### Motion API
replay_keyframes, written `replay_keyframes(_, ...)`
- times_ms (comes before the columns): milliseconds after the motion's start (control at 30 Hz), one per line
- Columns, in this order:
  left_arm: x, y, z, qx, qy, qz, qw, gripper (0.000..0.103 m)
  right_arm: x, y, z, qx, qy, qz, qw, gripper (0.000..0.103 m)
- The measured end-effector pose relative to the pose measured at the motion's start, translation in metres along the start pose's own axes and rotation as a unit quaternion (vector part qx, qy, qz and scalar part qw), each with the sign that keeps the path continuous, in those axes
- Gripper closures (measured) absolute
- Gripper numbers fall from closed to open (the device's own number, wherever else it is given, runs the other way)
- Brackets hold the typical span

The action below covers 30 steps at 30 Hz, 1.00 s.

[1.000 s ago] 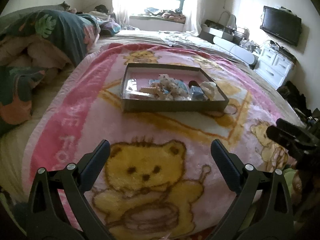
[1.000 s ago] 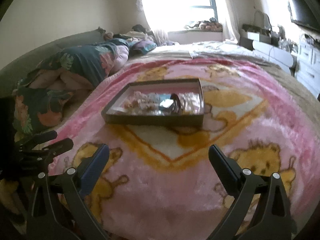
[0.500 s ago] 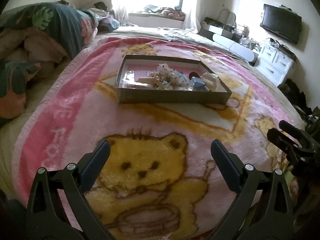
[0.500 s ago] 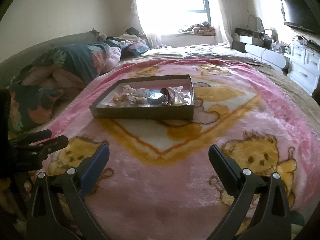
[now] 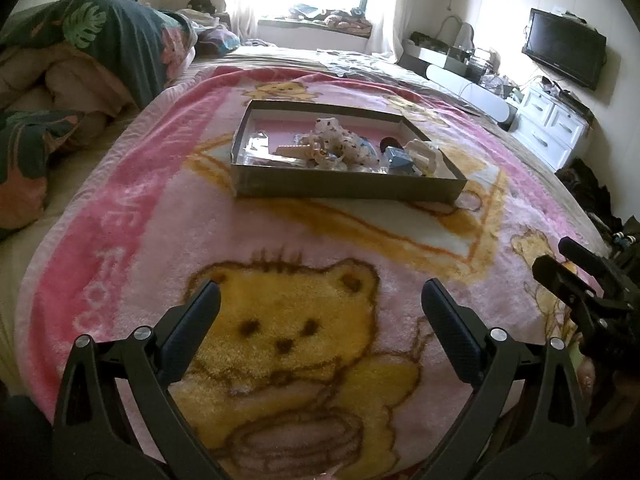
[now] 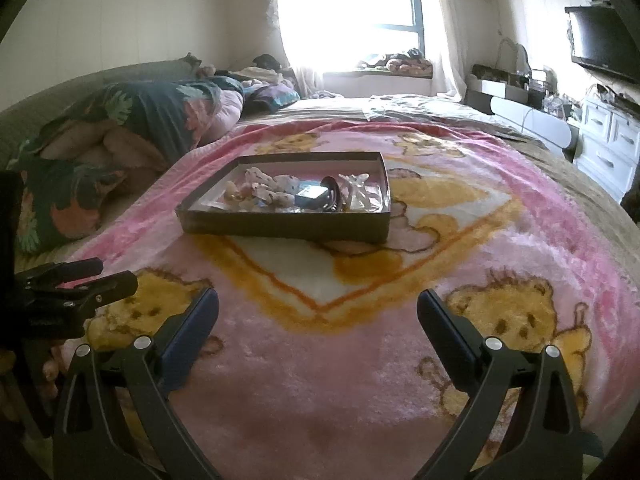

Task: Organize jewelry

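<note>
A shallow dark cardboard box (image 5: pixel 344 190) (image 6: pixel 286 229) sits on a pink bear-print blanket (image 5: pixel 304 248) on a bed. It holds a jumble of jewelry and hair pieces: a pale spotted bow (image 5: pixel 340 144), a blue piece (image 5: pixel 398 160), a black ring shape (image 6: pixel 333 197) and white pieces (image 6: pixel 356 186). My left gripper (image 5: pixel 320 304) is open and empty above the blanket, well short of the box. My right gripper (image 6: pixel 318 308) is open and empty, also short of the box. Each gripper shows at the edge of the other's view.
A rumpled floral quilt (image 5: pixel 80 60) (image 6: pixel 132 128) lies at the left of the bed. A white dresser (image 5: pixel 552 128) and a wall television (image 5: pixel 564 52) stand at the right. A bright window (image 6: pixel 352 12) is behind the bed.
Both grippers have moved a little relative to the bed, and the box shows from a slightly steeper angle. Both stay open and empty.
</note>
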<state>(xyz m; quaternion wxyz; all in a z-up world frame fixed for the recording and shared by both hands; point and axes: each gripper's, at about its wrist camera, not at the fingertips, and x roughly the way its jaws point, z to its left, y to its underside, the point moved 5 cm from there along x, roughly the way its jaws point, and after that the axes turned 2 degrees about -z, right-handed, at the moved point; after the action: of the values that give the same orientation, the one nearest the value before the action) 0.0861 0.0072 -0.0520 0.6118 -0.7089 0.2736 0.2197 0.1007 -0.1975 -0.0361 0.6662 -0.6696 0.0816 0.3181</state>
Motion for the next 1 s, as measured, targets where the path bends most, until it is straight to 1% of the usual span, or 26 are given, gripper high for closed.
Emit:
replay_keyframes(233,-0.0011,0.0,0.0012,-0.002,-0.004,-0.003,1.0,0.009,0.0016,0.0012,-0.0033,0.009,-0.001,0.007,1.0,0.004)
replay_keyframes(1000,-0.0058,-0.0021,-0.0005,-0.002,-0.001,-0.003,1.0,0.009,-0.0005,0.0019,-0.0038,0.004,0.001,0.004,1.0,0.004)
